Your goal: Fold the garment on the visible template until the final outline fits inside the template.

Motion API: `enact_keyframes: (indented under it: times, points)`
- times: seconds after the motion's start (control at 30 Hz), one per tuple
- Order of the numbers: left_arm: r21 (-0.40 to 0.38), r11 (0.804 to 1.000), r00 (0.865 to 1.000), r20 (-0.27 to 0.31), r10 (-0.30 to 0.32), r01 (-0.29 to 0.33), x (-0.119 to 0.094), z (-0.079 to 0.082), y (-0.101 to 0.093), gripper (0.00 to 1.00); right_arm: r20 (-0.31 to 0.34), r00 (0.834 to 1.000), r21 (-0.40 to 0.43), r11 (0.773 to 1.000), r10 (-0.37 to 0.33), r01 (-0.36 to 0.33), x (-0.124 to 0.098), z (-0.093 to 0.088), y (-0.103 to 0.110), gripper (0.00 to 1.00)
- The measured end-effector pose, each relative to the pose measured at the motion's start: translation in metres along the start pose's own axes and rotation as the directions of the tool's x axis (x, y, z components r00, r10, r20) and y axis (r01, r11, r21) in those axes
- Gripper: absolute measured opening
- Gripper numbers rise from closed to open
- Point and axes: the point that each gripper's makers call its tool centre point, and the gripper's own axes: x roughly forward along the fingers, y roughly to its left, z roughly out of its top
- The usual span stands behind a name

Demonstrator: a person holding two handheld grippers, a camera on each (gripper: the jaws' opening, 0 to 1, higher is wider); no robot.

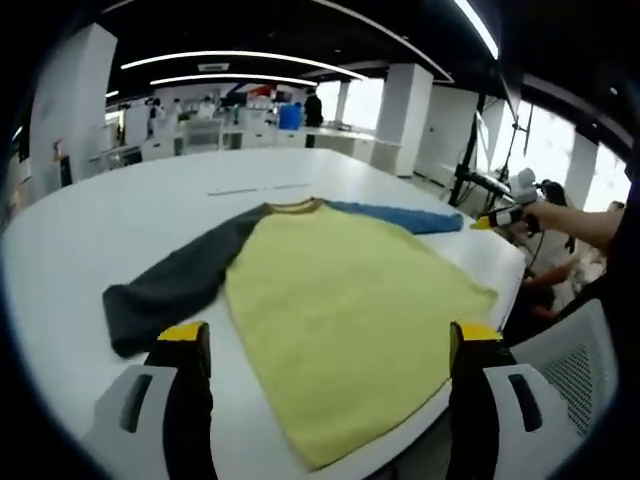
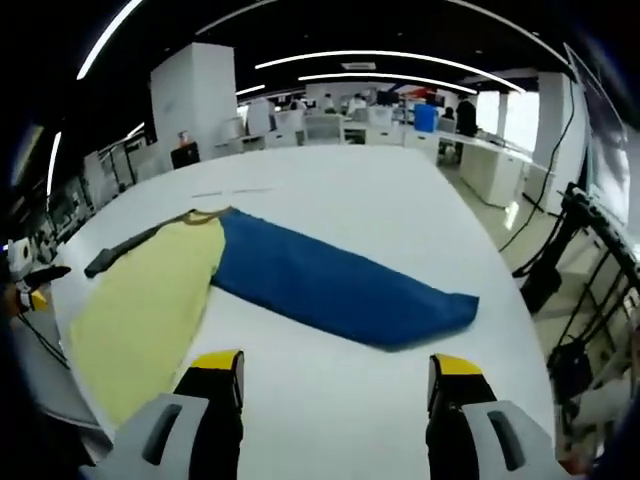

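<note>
Folding has not begun, as far as the pictures show — the garment [image 1: 340, 290] lies spread flat on the white tabletop [image 1: 90, 240], yellow body in the middle, grey sleeve [image 1: 175, 285] stretched out to one side and blue sleeve [image 2: 335, 285] to the other. In the left gripper view the left hand-held gripper [image 1: 328, 345] hovers above the hem end of the yellow body, jaws wide apart and holding nothing; the hem runs close to the tabletop's near edge. In the right gripper view the right hand-held gripper [image 2: 338, 372] hangs over bare tabletop just short of the blue sleeve's cuff, jaws likewise apart and empty. No template outline can be made out on the tabletop in either view; only a faint line [image 1: 258, 188] shows beyond the collar, too thin to read. By my judgement everything is left to do — both sleeves need bringing in over the body, then the body needs folding up — and the blue sleeve looks the nearest first grab for the right side.
</note>
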Motion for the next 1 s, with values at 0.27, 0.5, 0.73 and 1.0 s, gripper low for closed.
enact_keyframes:
  times: [0.27,0.5,0.73,1.0]
  points:
    - [0.017,1.000,1.000,0.023,-0.005,0.005,0.000,0.004,0.000,0.99,-0.015,0.999,0.021,0.999,-0.042,0.043,0.012,0.008,-0.033,0.71]
    - [0.028,1.000,1.000,0.018,0.000,0.000,-0.001,0.004,-0.001,0.99,-0.030,0.995,0.008,0.996,-0.090,0.090,0.021,0.009,-0.054,0.60]
    - [0.039,0.999,0.999,0.047,0.015,-0.016,-0.001,0.011,-0.001,0.95,-0.054,0.989,-0.012,0.990,-0.137,0.137,0.029,0.008,-0.071,0.45]
    - [0.039,0.999,0.999,0.036,0.021,-0.023,-0.003,0.009,-0.002,0.93,-0.095,0.985,0.029,0.989,-0.141,0.145,0.037,0.003,-0.080,0.35]
